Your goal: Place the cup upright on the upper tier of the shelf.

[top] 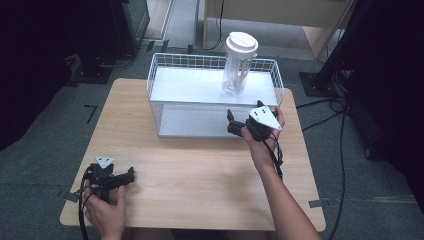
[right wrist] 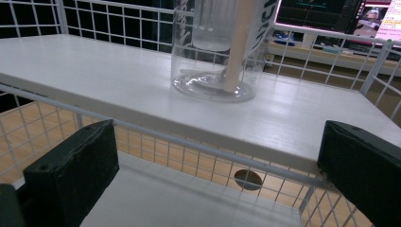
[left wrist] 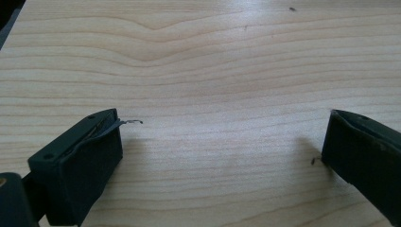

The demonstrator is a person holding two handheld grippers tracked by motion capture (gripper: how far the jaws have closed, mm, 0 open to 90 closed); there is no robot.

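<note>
Centrally, wooden table on grey carpet, white wire rack, both grippers' jaws apart, empty.

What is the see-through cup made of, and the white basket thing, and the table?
The cup looks like clear glossy plastic; you see through it. The basket seems white-coated metal wire, from its thin grid. The table looks like pale matte wood, with grain lines.

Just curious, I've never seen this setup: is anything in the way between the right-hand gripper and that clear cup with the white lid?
In the right gripper view, the wire rack's front rail and bare white shelf separate the right gripper from the cup.
</note>
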